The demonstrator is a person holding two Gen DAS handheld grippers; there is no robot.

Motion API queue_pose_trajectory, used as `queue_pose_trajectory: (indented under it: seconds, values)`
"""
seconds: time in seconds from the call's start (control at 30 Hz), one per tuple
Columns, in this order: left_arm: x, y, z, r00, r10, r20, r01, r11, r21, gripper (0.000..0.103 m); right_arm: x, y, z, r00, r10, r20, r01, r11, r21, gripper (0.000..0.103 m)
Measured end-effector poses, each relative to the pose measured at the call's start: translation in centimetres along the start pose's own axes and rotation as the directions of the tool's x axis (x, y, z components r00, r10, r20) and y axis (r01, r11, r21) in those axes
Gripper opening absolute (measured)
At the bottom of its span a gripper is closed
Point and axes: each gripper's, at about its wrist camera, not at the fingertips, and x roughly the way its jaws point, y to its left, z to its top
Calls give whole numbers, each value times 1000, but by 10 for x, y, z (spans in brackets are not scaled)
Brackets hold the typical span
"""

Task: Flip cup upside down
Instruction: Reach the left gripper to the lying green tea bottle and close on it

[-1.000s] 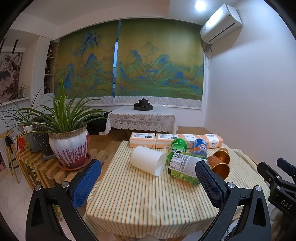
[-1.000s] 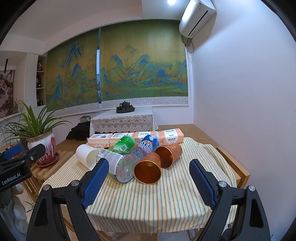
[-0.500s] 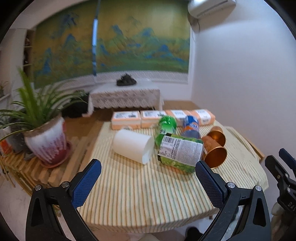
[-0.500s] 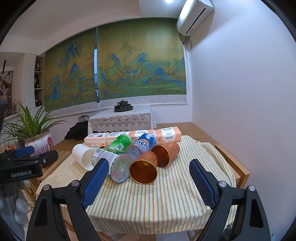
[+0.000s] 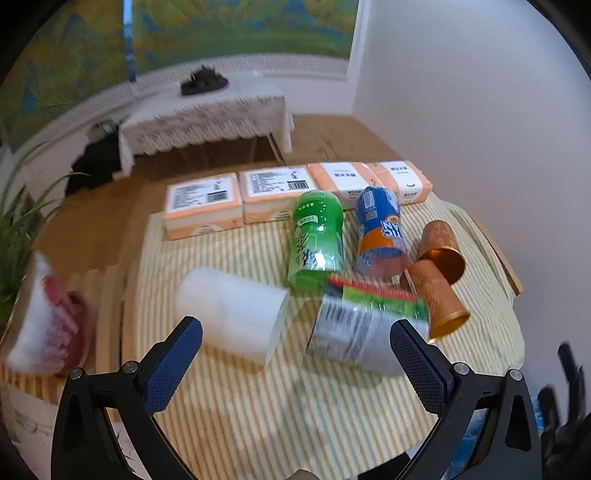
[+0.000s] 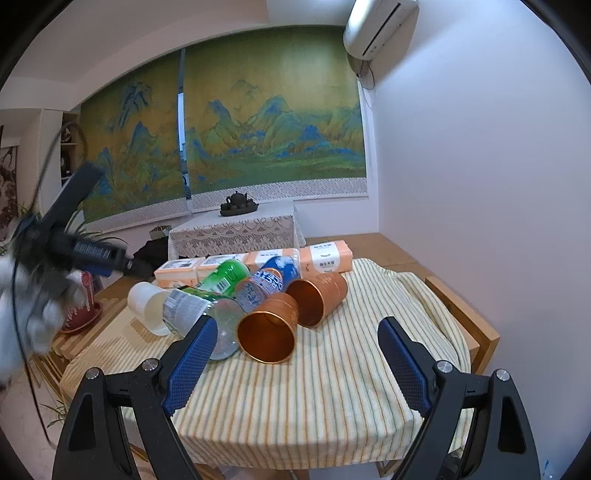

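Since the earlier frames the left gripper [image 5: 295, 354] has been carried forward and tipped down over the table, so that the striped tablecloth [image 5: 258, 413] now fills its view and the scene is smeared by motion; the right gripper [image 6: 293, 356] has barely been shifted. Both tools are held wide apart, and nothing is gripped between the blue pads of either.

At the far left a potted plant [image 5: 40, 328] in a red-and-white pot is seen on a slatted wooden stand beside the table. On the cloth a white cup [image 5: 231, 315] is laid on its side, its mouth turned toward the right and toward the camera, just ahead of the left tool's open jaws. Next to it a clear bottle with a green label [image 5: 365, 328] is laid across, and behind that a green bottle [image 5: 316, 236] and a blue-and-orange bottle [image 5: 380, 232] are laid side by side. At the right two copper cups [image 6: 291, 317] are laid on their sides, touching, with their mouths open toward the right wrist camera.

Along the far edge of the table a row of orange tissue packs [image 5: 295, 194] is set. Beyond it a lace-covered table [image 6: 236, 232] with a dark teapot is seen below a landscape blind [image 6: 258, 122], and an air conditioner [image 6: 380, 26] is mounted high on the white wall at the right.
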Motion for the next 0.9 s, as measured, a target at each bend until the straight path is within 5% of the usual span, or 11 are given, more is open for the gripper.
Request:
queue_pose_trajectory:
  seconds: [0.37, 0.73, 0.9]
  values:
    - [107, -13, 83, 968, -40, -249, 43, 999, 6, 92, 16, -38, -7, 998, -58, -28, 60, 996, 66, 86]
    - [181, -27, 83, 925, -6, -381, 32, 998, 62, 70, 37, -71, -13, 993, -98, -66, 106, 985, 138, 86]
    - [189, -32, 86, 928, 22, -372, 21, 994, 109, 63, 40, -72, -15, 992, -99, -73, 109, 984, 144, 86]
